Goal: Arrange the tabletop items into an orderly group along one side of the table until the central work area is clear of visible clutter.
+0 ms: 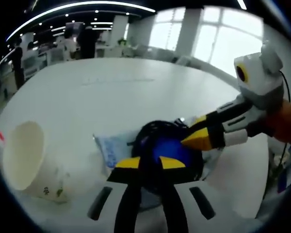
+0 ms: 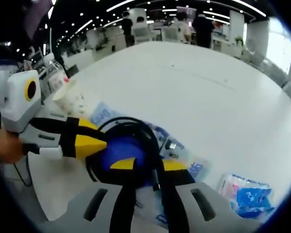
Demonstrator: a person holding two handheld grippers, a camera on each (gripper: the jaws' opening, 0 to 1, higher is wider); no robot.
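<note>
On the white desk (image 1: 136, 87) of a bright open office, both grippers' jaws close around a black cable coil (image 2: 131, 128), paper cup (image 1: 24, 160) nearby

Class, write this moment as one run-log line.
left gripper: at blue disc | right gripper: at same disc | black cable: coiled round it | paper cup: lying on its side on white table

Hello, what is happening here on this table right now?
A person holds two grippers over a white table. The left gripper and the right gripper both meet at a black coiled cable lying on a blue-printed packet. A paper cup lies tipped on its side nearby, and another blue packet sits apart.
</note>
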